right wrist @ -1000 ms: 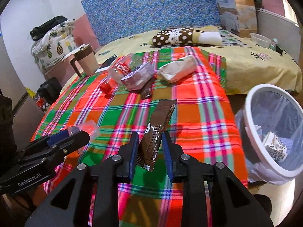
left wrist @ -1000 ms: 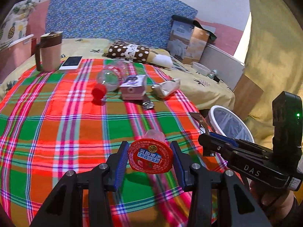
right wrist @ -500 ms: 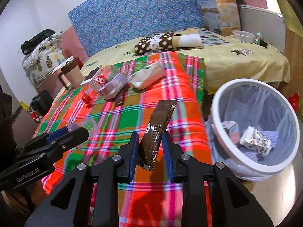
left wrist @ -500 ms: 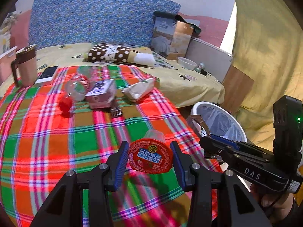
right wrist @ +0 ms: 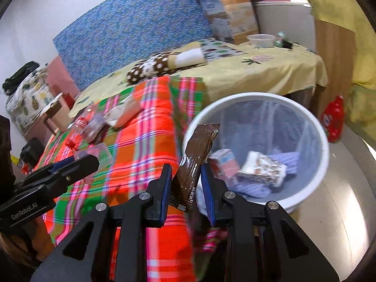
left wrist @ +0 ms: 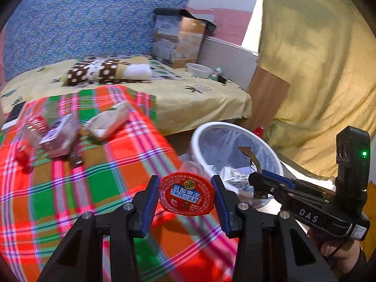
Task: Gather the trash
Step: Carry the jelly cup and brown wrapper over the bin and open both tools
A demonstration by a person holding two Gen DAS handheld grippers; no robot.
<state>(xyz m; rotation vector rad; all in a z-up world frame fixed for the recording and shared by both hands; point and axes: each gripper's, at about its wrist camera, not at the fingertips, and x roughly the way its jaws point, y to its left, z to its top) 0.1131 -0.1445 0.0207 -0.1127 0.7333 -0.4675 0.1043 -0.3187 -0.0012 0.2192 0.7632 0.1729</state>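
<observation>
Trash held above the bed's plaid blanket (left wrist: 98,183), beside the bin (right wrist: 312,188).
Left claw (left wrist: 186,196) pinches a red-lidded jelly cup (left wrist: 187,193); right claw (right wrist: 185,184) clamps a brown wrapper (right wrist: 196,159) at the bin's rim.

I see a small clear plastic cup with red foil lid (left wrist: 187,194) clamped lid-toward-camera above the plaid blanket's edge, a brown glossy snack wrapper (right wrist: 196,162) pinched upright at the rim of the white round lined trash bin (right wrist: 312,127).
</observation>
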